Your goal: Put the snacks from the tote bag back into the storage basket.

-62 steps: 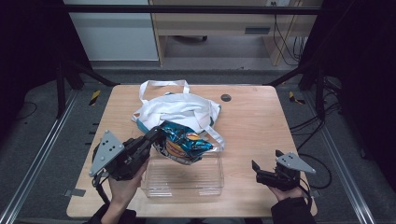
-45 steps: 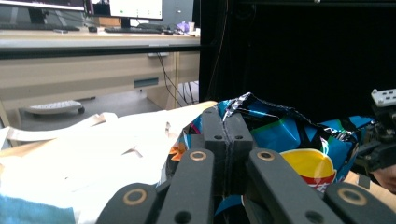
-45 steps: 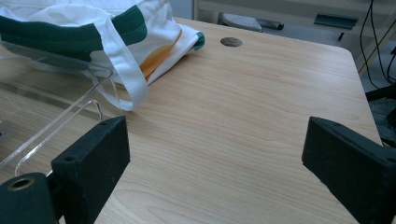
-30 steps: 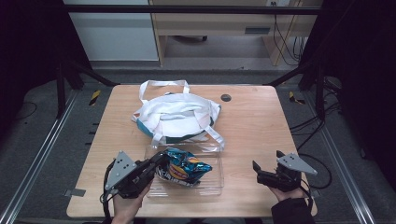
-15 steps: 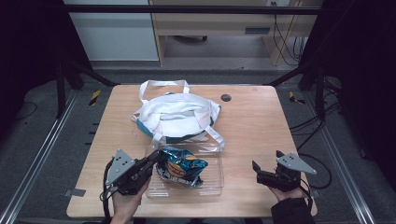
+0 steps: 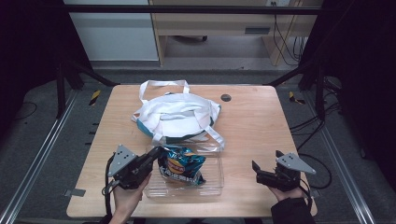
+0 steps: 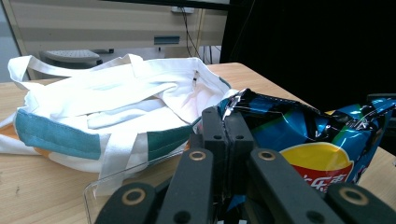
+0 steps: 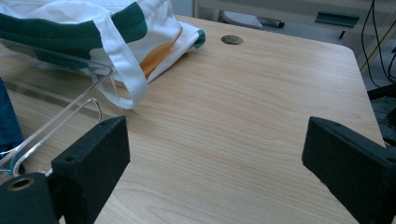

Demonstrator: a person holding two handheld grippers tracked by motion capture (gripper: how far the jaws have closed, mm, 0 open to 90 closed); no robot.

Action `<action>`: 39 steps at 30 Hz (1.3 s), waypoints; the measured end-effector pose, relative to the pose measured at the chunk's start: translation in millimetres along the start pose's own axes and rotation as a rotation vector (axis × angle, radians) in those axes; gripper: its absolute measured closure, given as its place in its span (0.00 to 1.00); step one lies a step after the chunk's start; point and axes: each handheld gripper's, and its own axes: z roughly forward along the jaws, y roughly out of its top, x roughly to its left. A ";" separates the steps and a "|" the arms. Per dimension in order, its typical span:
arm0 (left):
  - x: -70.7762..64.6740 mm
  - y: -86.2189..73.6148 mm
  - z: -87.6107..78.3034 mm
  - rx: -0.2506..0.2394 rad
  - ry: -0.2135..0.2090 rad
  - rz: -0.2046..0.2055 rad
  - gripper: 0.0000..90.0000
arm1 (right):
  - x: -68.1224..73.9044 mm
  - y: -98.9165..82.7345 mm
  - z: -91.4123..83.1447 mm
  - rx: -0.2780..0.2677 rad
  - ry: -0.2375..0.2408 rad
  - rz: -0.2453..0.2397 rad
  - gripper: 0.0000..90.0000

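At the lower left of the high view, the left gripper (image 6: pixel 152 158) has its jaws clamped on the crimped top edge of a blue crisp packet (image 6: pixel 180 165); since two seconds ago the packet has travelled from beside the white tote bag (image 6: pixel 175 116) down into the clear plastic tray (image 6: pixel 212 179) at lower centre, so the placing looks nearly done, with only the release left; at the lower right, the right gripper (image 6: pixel 256 170) rests with its jaws spread wide, holding nothing; the left gripper view shows the pinch on the packet's seam close up, which the high view leaves small; the right gripper view shows bare wooden table (image 8: pixel 243 116) between its open jaws
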 end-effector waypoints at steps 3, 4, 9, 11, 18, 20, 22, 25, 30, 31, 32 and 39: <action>0.2 0.5 2.6 -0.001 0.005 -0.002 0.99 | -0.1 -0.1 0.4 0.001 -0.001 -0.001 0.09; 0.4 0.8 3.6 0.000 0.006 -0.004 0.99 | -0.1 0.0 0.4 0.001 -0.001 -0.001 0.09; 2.8 2.9 9.9 0.002 0.008 -0.019 0.99 | 0.2 -0.2 0.9 0.003 -0.001 -0.002 0.09; 3.8 3.7 12.0 0.003 0.012 -0.022 0.99 | 0.3 -0.1 1.0 0.005 -0.001 -0.001 0.09; 4.4 8.2 25.3 0.008 0.026 -0.028 0.99 | 0.4 -0.4 1.7 0.007 -0.003 -0.001 0.09; 6.7 8.3 27.8 0.007 0.029 -0.035 0.98 | 0.2 -0.5 2.0 0.009 -0.002 -0.002 0.09; 8.4 8.9 29.9 0.008 0.032 -0.036 0.98 | 0.2 -0.5 2.1 0.009 -0.002 -0.002 0.09; 9.0 10.4 34.2 0.013 0.035 -0.036 0.98 | 0.2 -0.6 2.3 0.011 -0.003 -0.002 0.09; 9.0 12.6 41.0 0.015 0.040 -0.035 0.98 | 0.0 -0.8 2.4 0.011 -0.005 -0.003 0.09; 9.3 12.7 42.1 0.014 0.040 -0.036 0.98 | 0.0 -0.8 2.4 0.011 -0.004 -0.001 0.09; 9.4 12.8 43.0 0.014 0.039 -0.037 0.98 | -0.1 -0.8 2.5 0.010 -0.005 -0.002 0.09; 12.4 14.3 49.8 0.005 0.027 -0.026 0.97 | -0.3 -0.9 3.2 0.013 -0.005 -0.001 0.09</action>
